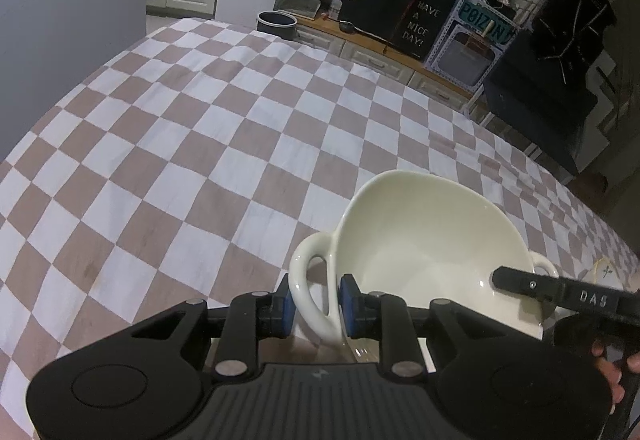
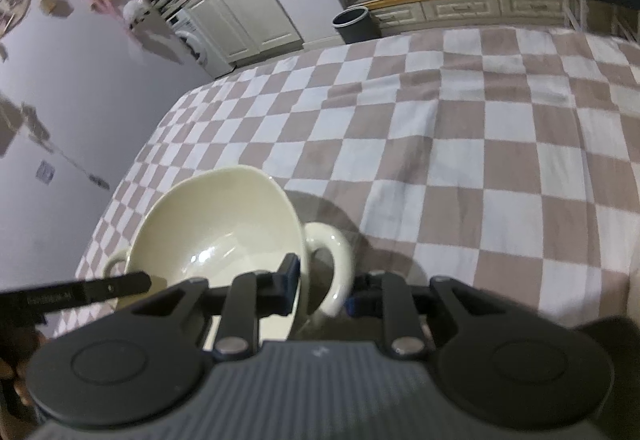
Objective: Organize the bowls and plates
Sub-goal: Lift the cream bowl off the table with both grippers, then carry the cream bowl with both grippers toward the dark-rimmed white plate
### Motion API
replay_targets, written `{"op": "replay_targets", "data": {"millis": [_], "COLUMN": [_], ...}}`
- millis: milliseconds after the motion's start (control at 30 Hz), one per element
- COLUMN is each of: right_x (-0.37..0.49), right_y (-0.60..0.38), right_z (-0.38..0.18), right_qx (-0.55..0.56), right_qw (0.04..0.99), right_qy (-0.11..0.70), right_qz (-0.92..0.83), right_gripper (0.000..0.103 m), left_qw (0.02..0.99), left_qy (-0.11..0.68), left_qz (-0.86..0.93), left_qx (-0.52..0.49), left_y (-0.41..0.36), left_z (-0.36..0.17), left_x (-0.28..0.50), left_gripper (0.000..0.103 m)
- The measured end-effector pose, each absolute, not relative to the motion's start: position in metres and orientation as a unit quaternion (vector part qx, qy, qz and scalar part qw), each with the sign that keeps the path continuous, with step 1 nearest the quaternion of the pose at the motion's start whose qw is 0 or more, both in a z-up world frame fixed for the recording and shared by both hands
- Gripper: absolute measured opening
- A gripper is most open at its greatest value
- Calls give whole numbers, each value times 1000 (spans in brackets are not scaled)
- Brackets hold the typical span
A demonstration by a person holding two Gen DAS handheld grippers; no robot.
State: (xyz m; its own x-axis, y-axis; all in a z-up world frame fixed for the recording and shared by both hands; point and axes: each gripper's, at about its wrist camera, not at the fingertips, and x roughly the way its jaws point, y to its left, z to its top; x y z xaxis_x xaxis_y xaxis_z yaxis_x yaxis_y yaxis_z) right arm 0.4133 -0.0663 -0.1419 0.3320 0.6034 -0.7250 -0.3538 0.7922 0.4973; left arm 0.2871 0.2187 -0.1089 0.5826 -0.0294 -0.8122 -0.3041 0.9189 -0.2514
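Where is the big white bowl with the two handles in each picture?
Left wrist view: the bowl sits at lower right, one handle between the left gripper pads.
Right wrist view: the bowl sits at lower left, its other handle between the right gripper pads.
Shared landmark: the dark bin beyond the checked cloth.

— What colours are in front of me?

— I see a cream bowl with two looped handles, glossy and unpatterned. The cloth beneath is checked in white and dusty pink-brown.

— And my tools?

— Both are matte black, with blue pads. A dark grey bin stands beyond.
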Motion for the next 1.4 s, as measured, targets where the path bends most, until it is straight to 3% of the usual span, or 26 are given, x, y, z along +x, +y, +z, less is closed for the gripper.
{"op": "replay_targets", "data": {"millis": [433,867,1400], "right_x": [412,387,324], "right_y": [-62,-54,-81], "right_z": [-142,-125,-67], "right_qx": [125,61,30], "right_qw": [808,845,874], "right_qy": [496,445,380], "right_qz": [294,291,302], "right_gripper": [24,19,19], "left_qw": [866,881,900], "left_qy": [458,440,397], "left_qz": [79,70,38], "left_qx": [-186,-161,-173], "left_y": [219,208,196], "left_z": [-114,-106,-56], "left_x": [293,290,250], "left_gripper": [26,25,24]}}
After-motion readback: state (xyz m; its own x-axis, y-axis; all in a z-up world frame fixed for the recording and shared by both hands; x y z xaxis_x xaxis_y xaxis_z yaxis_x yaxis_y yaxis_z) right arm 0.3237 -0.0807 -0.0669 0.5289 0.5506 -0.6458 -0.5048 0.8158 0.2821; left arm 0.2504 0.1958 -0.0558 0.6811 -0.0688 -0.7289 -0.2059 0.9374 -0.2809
